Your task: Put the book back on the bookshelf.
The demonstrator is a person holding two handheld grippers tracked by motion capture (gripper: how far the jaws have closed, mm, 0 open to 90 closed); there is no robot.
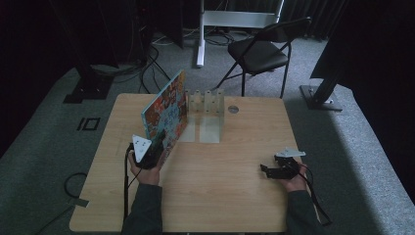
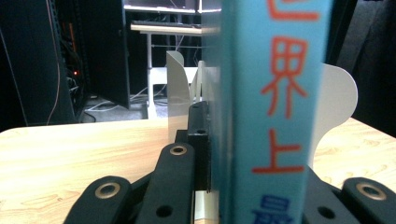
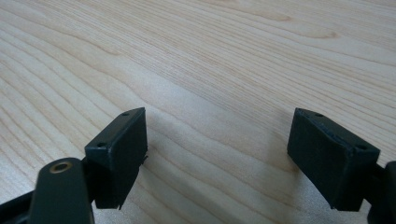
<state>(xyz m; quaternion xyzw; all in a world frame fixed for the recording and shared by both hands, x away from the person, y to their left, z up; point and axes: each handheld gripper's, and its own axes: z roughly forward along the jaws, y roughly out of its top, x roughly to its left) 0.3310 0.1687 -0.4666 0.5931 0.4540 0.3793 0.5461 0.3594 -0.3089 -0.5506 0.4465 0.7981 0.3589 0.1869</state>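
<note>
A colourful picture book (image 1: 166, 110) stands upright and tilted on the wooden table (image 1: 230, 191), just left of a white divider rack (image 1: 205, 105). My left gripper (image 1: 157, 145) is shut on the book's near lower corner. In the left gripper view the blue spine with red characters (image 2: 271, 116) sits between the black jaws, and the rack's white plates (image 2: 334, 98) rise behind it. My right gripper (image 1: 265, 170) rests low at the table's right side. Its jaws stand open over bare wood (image 3: 210, 56), with nothing between the fingertips (image 3: 217, 154).
A round grommet (image 1: 233, 109) sits in the tabletop right of the rack. Beyond the far edge stand a black folding chair (image 1: 259, 49) and a white desk leg (image 1: 200, 34). Cables lie on the carpet at the left.
</note>
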